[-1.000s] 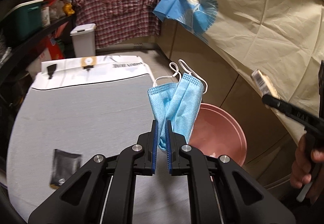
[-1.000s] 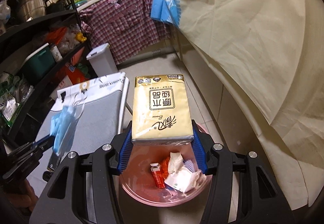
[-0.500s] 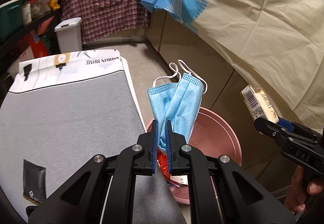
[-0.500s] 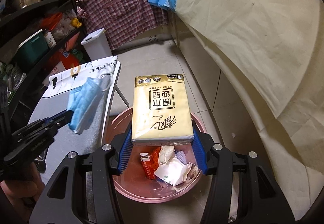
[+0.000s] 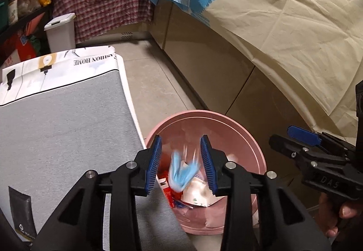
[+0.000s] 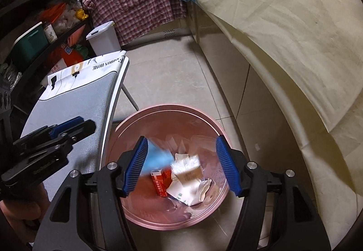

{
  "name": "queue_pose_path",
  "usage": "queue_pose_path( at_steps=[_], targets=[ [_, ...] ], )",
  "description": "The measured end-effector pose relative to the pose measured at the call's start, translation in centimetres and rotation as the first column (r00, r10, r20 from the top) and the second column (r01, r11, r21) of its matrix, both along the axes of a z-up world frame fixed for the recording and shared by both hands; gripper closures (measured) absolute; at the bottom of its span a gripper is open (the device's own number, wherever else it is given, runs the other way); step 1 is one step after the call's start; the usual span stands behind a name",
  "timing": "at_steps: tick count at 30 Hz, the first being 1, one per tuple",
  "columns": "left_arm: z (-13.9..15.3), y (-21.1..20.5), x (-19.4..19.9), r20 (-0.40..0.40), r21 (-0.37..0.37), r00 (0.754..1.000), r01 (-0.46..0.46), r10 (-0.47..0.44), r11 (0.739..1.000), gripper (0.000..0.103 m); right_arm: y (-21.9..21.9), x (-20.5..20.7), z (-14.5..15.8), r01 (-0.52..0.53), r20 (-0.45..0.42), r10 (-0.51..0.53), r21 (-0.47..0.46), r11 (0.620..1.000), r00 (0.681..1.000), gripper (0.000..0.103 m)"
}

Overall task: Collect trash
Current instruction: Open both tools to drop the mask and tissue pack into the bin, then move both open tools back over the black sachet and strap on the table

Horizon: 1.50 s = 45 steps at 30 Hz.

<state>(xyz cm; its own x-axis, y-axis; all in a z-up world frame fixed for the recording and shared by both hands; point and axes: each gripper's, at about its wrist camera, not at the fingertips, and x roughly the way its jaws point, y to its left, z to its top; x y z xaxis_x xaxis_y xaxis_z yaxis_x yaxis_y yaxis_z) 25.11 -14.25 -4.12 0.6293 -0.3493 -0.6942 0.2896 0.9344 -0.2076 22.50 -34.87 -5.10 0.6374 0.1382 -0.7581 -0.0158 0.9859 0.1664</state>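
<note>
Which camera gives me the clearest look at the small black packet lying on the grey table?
Left wrist view: the small black packet lies at the grey table's near-left corner. Right wrist view does not show it; the left claw blocks that corner.

Beige tiled floor [image 6: 172,83], grey-topped table [image 5: 63,123], cream sheet [image 5: 295,23], plaid cloth [image 6: 136,5]

Black gripper [image 5: 181,160], blue ribbed pads [image 5: 154,163], silver screws.

Smooth pink plastic basin [image 6: 127,212] holds crumpled paper [image 6: 188,189]; the table's grey cloth [image 5: 63,119] looks matt.
</note>
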Motion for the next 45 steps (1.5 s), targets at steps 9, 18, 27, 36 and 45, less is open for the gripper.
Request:
queue_pose_path(
  at_steps=[9,18,27,36,45],
  targets=[
    [1.6,3.1,-2.3,0.025,0.007,0.999,-0.041,0.041,0.999,0.067,0.5,-0.6,0.8,0.001,0.039,-0.002,0.011,1.0,0.999,0.041],
    [5.1,9.3,-7.9,0.074,-0.007,0.99,-0.118,0.118,0.993,0.067,3.5,-2.7,3.8,-0.057,0.127,0.055,0.006,0.998,0.99,0.048],
    [9.3,17.9,-13.4,0.165,0.026,0.952,-0.267,0.26,0.963,0.067,9.1,-5.9,7.1,-0.164,0.225,0.168,-0.034,0.986,0.96,0.056],
    [10.4,23.2,-15.2,0.177,0.047,0.929,-0.337,0.324,0.94,0.067,16.3,-8.2,7.5,-0.255,0.231,0.25,-0.009,0.967,0.94,0.057],
    [8.5,27.1,-15.9,0.118,-0.031,0.921,-0.37,0.371,0.929,0.067,21.5,-8.4,5.0,-0.334,0.177,0.33,-0.005,0.942,0.927,0.068]
  ],
)
